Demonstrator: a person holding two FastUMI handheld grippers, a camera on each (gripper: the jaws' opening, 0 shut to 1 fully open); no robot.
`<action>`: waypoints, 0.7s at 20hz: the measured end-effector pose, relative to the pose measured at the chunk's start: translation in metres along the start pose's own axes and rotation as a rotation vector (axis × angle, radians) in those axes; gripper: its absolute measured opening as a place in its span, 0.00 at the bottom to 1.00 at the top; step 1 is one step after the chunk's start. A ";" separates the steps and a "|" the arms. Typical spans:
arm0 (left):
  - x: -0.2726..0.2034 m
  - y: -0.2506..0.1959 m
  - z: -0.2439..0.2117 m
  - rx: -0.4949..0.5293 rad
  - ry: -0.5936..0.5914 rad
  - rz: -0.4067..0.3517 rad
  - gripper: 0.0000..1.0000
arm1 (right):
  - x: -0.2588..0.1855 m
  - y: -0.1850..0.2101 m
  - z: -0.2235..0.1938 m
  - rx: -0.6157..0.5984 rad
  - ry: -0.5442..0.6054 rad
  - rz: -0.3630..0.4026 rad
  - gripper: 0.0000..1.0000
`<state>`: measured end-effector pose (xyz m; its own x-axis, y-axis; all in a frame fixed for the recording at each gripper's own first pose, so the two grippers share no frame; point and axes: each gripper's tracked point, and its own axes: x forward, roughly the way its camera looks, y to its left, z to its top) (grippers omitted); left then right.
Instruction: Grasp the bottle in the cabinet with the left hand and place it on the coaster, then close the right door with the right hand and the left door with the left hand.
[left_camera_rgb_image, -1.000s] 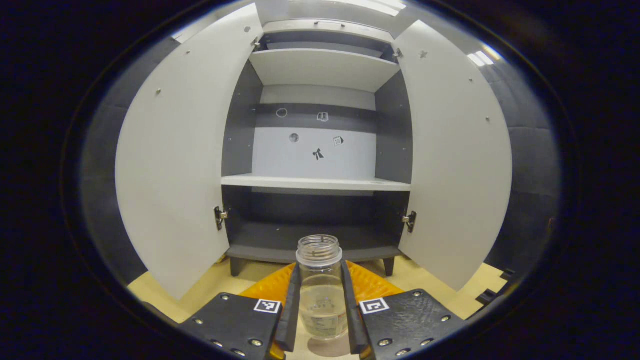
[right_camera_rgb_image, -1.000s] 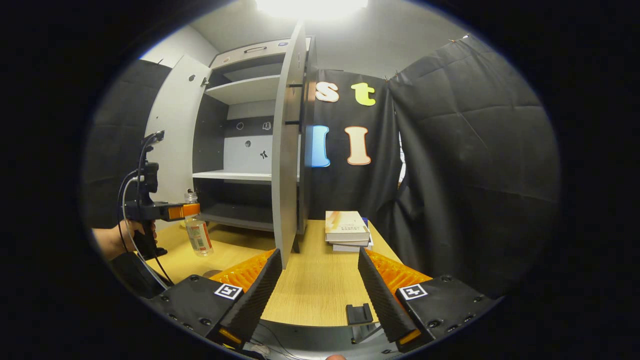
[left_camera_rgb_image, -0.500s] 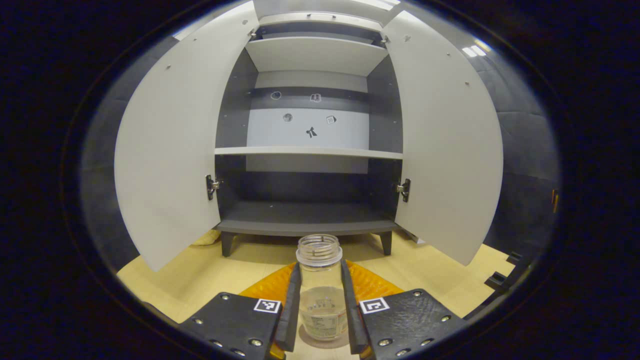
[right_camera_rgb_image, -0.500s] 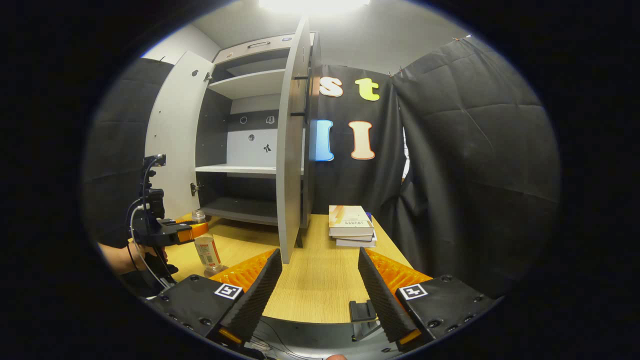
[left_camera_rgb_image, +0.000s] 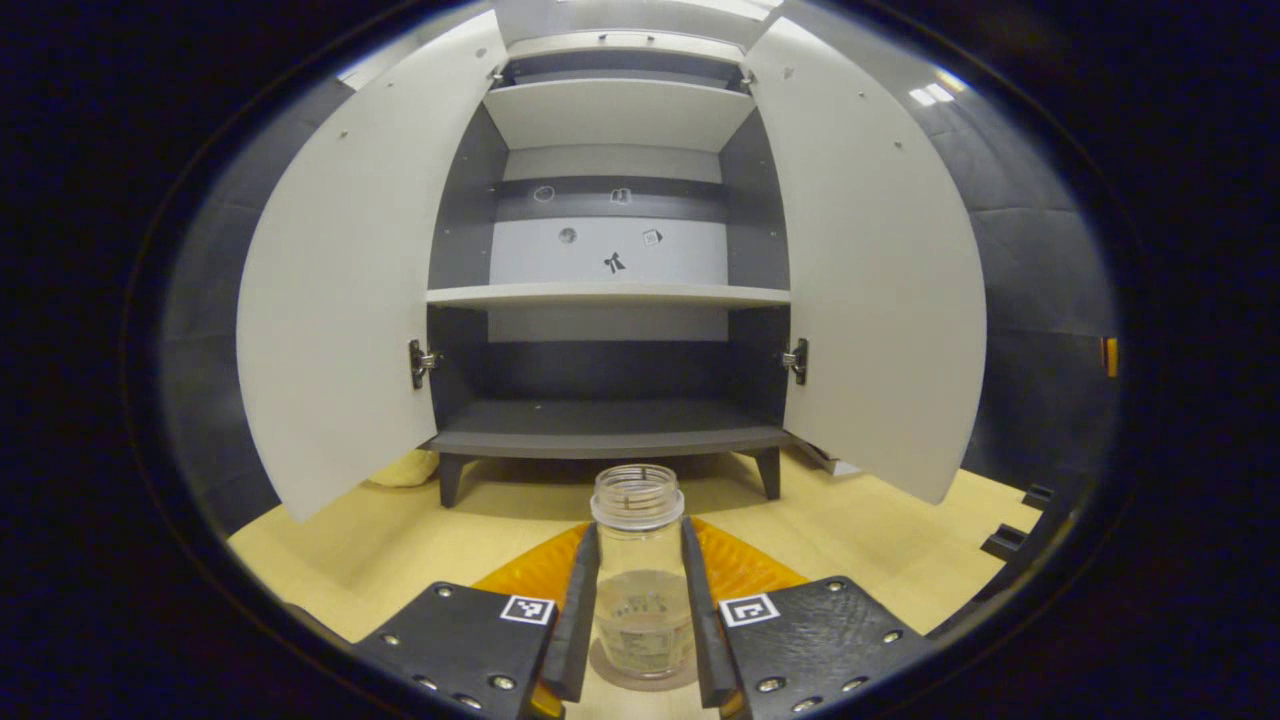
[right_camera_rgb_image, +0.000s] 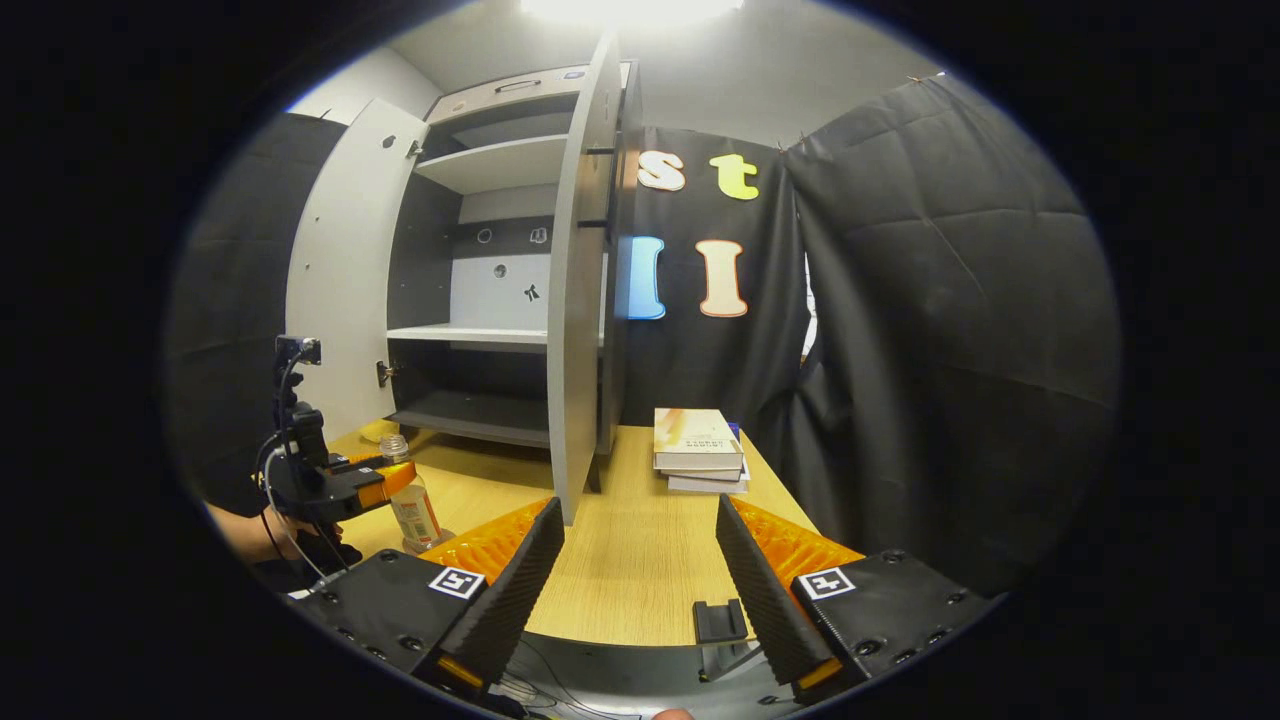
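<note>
Clamped in my left gripper (left_camera_rgb_image: 640, 610), the bottle (left_camera_rgb_image: 640, 590) stands upright at the bottom centre of the left gripper view, both fingers (left_camera_rgb_image: 575, 620) pressed on its sides, mouth uppermost and open. Its base looks to be on or just above the round coaster (left_camera_rgb_image: 640, 682) showing beneath it; I cannot tell whether they touch. So the coming move runs straight down the bottle's long axis, then the jaws part.

Beyond it, in the middle of the frame, the cabinet (left_camera_rgb_image: 610, 300) stands with bare shelves, left door (left_camera_rgb_image: 340, 290) and right door (left_camera_rgb_image: 870, 280) swung wide. My right gripper (right_camera_rgb_image: 640, 580) waits with its jaws apart and nothing between them at the bottom of the right gripper view. The right door's edge (right_camera_rgb_image: 575, 300) rises just ahead and a little left, making that hand the nearer one. A stack of books (right_camera_rgb_image: 698, 450) lies right of centre on the table (right_camera_rgb_image: 620, 560).
</note>
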<state>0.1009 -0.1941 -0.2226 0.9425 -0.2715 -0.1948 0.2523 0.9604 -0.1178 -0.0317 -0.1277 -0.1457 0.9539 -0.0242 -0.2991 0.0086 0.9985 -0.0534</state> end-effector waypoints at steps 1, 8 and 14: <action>-0.001 -0.002 -0.002 -0.008 0.014 -0.003 0.48 | 0.001 0.001 0.001 0.000 -0.001 0.004 0.98; -0.019 -0.008 0.030 0.018 -0.012 0.013 0.87 | 0.010 -0.002 0.037 -0.002 -0.066 0.010 0.98; -0.076 0.009 0.091 0.016 -0.084 0.090 0.87 | 0.026 -0.022 0.079 0.039 -0.121 -0.009 0.98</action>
<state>0.0513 -0.1591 -0.1205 0.9764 -0.1789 -0.1212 0.1690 0.9817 -0.0876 0.0166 -0.1466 -0.0771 0.9829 -0.0292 -0.1817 0.0266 0.9995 -0.0173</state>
